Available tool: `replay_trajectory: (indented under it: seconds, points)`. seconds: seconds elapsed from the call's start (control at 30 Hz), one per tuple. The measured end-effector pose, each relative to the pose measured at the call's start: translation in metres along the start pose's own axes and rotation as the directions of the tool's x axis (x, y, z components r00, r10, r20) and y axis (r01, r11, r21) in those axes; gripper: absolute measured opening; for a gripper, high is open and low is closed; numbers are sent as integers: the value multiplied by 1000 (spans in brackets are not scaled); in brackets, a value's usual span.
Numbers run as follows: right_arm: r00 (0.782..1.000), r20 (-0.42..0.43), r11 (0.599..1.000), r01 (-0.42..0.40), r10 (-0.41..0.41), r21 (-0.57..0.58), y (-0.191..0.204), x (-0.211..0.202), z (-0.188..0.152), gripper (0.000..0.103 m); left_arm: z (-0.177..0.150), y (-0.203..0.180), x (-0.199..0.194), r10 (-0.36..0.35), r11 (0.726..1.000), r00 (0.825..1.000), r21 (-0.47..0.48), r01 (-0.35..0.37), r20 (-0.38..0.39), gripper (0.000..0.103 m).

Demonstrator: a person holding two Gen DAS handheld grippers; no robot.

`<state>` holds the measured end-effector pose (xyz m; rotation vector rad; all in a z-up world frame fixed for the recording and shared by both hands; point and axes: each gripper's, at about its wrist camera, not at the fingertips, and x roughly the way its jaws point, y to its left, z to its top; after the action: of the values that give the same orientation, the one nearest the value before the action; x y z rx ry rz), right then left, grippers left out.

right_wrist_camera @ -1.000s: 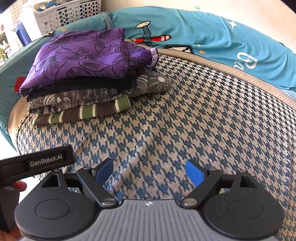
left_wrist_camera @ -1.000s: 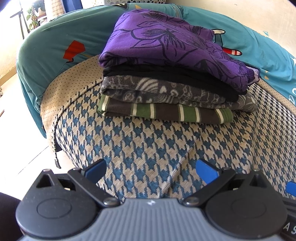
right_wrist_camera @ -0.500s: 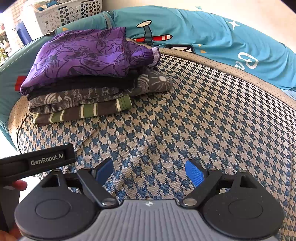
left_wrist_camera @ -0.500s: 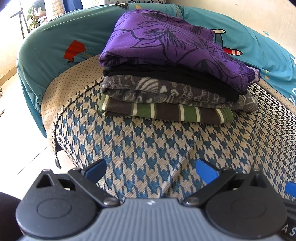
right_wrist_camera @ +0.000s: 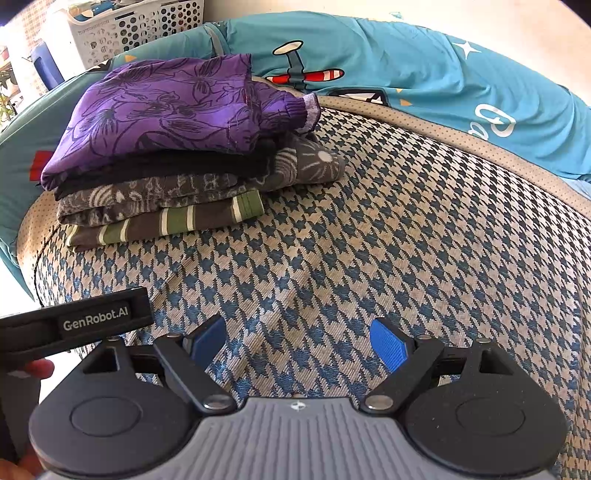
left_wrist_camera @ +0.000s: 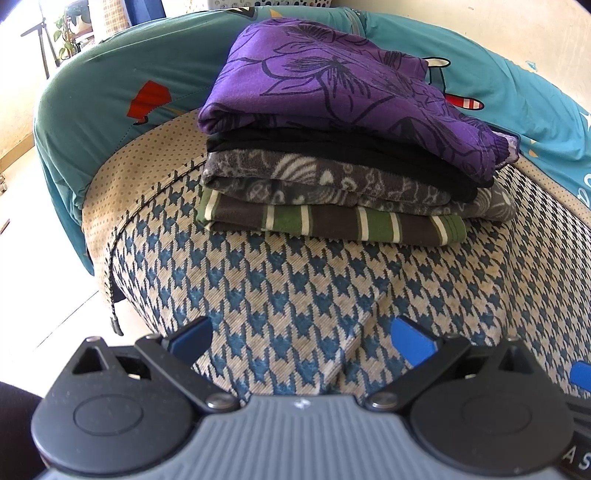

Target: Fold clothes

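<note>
Four folded garments point(left_wrist_camera: 332, 173) stacked on houndstooth cover point(left_wrist_camera: 295, 288); L gripper point(left_wrist_camera: 301, 338) & R gripper point(right_wrist_camera: 297, 338) both spread wide, empty; fetch next item w/o nudging stack

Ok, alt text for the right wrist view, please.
Four folded garments sit stacked on a houndstooth cushion: purple floral top, black layer, grey patterned piece, green striped shirt at the bottom. The right hand-held gripper hangs open and empty in front.

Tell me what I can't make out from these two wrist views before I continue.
- Laundry basket contents: right wrist view, cut off by the top edge.
- Black garment: both views, only its folded edge shows beneath the purple top.
- Far side of the stack: hidden by the stack itself.
</note>
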<state>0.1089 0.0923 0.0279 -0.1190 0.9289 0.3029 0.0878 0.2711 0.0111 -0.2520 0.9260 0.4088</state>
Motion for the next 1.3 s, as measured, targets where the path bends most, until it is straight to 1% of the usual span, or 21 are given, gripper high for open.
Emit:
replay_trajectory:
  seconds: [0.83, 1.3]
  points:
    - [1000, 4, 1000, 6, -6, 10, -4, -2, 2, 85, -1, -3, 1, -1, 1000, 1000, 5, 1, -6, 103]
    - [1000, 5, 999, 21, -21, 46, -19, -3, -3, 85, -6, -22, -1, -24, 998, 1000, 60, 24, -2, 103]
